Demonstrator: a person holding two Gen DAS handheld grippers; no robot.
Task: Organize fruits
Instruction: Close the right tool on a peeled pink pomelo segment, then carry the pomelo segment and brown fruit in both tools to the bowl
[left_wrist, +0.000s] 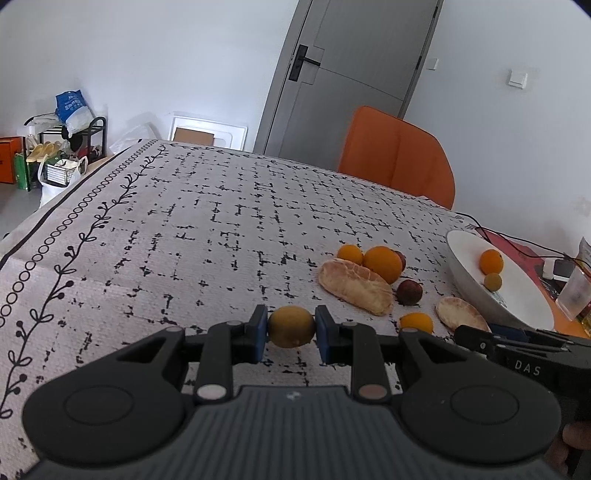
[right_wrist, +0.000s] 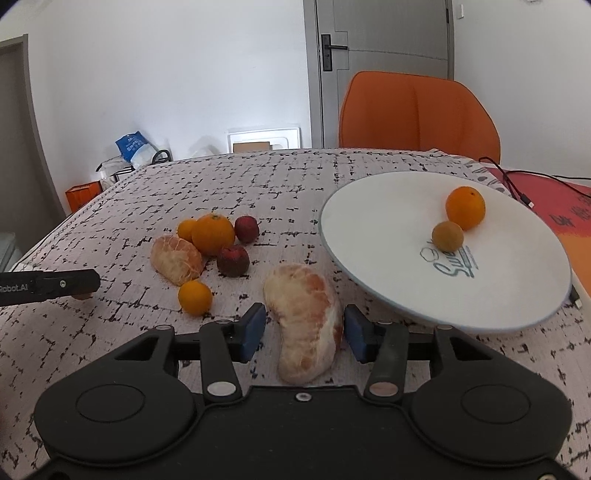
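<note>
Nearest the right wrist camera, a peeled citrus segment (right_wrist: 308, 321) lies on the bench (right_wrist: 110, 350) between the parted pads of the right hand-held gripper (right_wrist: 304, 328), not pressed. Soft, membrane-thin flesh is judged easily crushed; a light grip across its broad middle is advised. A small yellow-green fruit (left_wrist: 291, 326), judged firm and light, is clamped in the left hand-held gripper (left_wrist: 291, 332). Two fruits are seen on the white plate (right_wrist: 369, 221).
</note>
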